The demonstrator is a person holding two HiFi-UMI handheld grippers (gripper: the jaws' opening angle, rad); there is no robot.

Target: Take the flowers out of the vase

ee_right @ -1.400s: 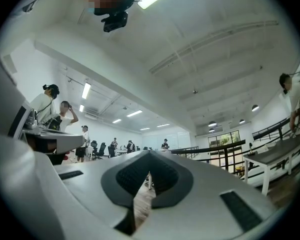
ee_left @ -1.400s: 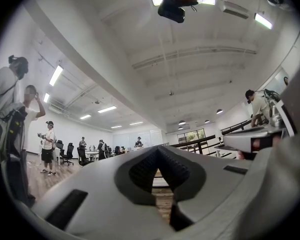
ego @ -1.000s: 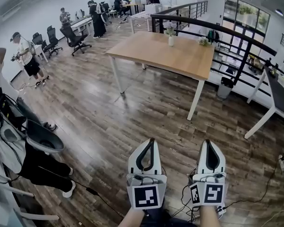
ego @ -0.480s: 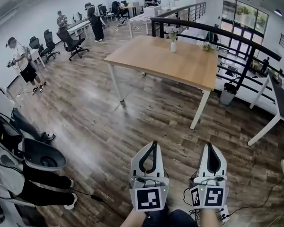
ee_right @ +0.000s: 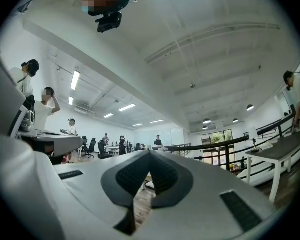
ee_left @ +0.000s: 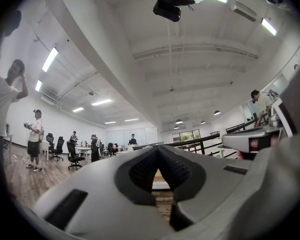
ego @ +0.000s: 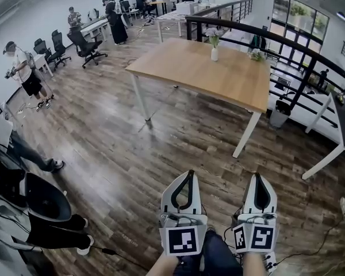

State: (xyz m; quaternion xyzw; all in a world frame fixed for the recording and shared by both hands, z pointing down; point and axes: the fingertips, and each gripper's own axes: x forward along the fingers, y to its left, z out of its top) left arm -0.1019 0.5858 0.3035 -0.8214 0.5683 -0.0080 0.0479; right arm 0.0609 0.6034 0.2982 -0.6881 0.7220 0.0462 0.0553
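L tool [ego: 188, 177] & R tool [ego: 257, 178] sit low in head view, side by side over the wood floor [ego: 126, 148], both aimed twd the surface [ego: 230, 82]; each has its jaws pressed together at the tips w/ nothing between them; vase [ego: 214, 54] stands upright near the surface's far edge, flowers [ego: 214, 38] in it, well apart from both tools; railing [ego: 287, 46] behind; people [ego: 23, 73] & chairs [ego: 83, 42] at far left.
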